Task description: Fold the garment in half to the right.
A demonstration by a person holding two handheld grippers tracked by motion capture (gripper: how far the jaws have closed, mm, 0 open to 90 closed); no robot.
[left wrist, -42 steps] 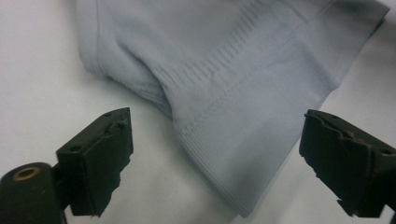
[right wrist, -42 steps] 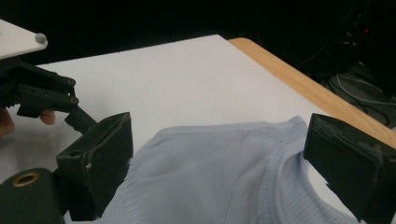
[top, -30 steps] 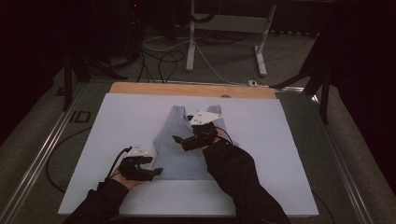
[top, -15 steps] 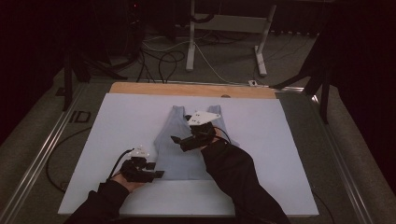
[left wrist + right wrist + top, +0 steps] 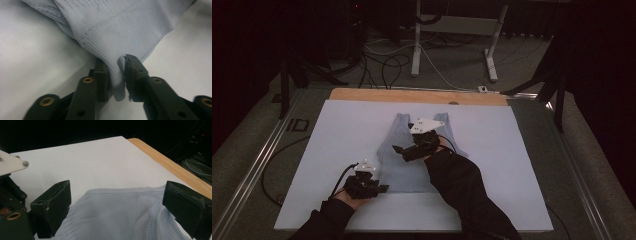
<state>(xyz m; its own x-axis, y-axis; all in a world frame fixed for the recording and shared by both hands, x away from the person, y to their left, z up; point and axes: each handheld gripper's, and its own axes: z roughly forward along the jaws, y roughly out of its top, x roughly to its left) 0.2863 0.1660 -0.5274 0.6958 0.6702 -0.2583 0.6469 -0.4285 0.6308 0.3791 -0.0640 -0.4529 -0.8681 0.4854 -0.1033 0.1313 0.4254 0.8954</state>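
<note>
A pale blue sleeveless top point(image 5: 404, 167) lies flat on the white board point(image 5: 337, 135), neck end away from me. My left gripper point(image 5: 381, 189) sits at the near left corner of the hem. Its jaws have just been closing, and in the left gripper view a fold of the ribbed hem point(image 5: 117, 82) is pinched between its fingers point(image 5: 102, 75). My right gripper point(image 5: 403, 152) hovers over the upper half of the top. Its jaws stand wide apart in the right gripper view, with the mesh fabric point(image 5: 125, 215) below them and nothing held.
The white board rests on a wooden tabletop point(image 5: 412, 95) whose far edge shows. Metal rails point(image 5: 257, 170) run along the table's left side. Cables point(image 5: 382, 65) and a white stand point(image 5: 452, 30) are on the floor beyond. Bare board lies left and right of the top.
My left gripper has edged slightly in at the hem's corner. The right gripper and the top have stayed where they were.
</note>
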